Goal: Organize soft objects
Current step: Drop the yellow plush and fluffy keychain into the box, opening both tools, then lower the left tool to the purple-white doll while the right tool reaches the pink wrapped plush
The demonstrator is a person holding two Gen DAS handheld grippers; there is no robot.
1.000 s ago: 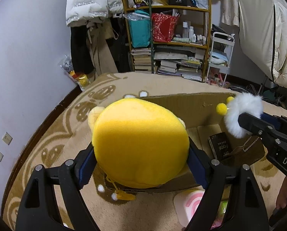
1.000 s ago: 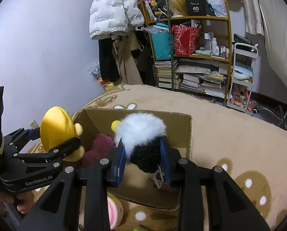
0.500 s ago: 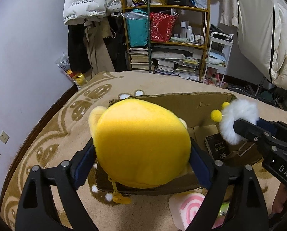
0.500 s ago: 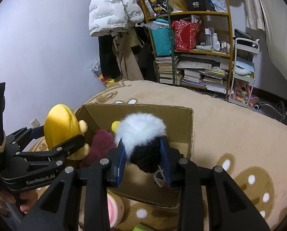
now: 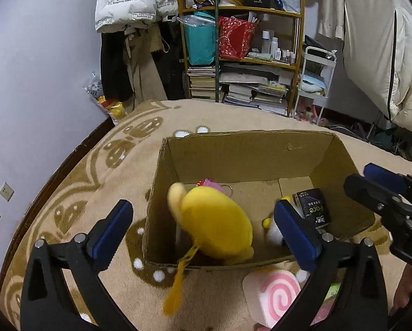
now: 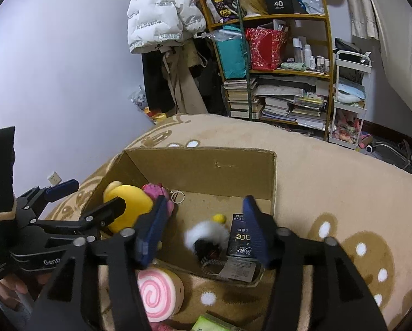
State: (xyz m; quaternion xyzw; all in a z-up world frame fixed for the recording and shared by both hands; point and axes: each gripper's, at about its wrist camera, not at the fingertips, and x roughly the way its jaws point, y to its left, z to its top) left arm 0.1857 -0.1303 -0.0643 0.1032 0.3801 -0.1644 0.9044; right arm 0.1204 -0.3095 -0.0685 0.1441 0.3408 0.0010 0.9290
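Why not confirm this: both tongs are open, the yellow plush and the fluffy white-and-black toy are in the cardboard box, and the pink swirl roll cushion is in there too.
Wrong on the last point. The pink swirl roll cushion lies on the carpet outside the cardboard box, as the right wrist view shows. The rest holds: yellow plush and fluffy white-and-black toy are inside.

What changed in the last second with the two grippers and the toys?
Both let go. The left gripper opened and the yellow plush dropped into the cardboard box. The right gripper opened too, and the white-and-black fluffy toy now lies on the box floor beside the black carton. The box, the pink plush inside it and the pink swirl toy on the rug stayed put.
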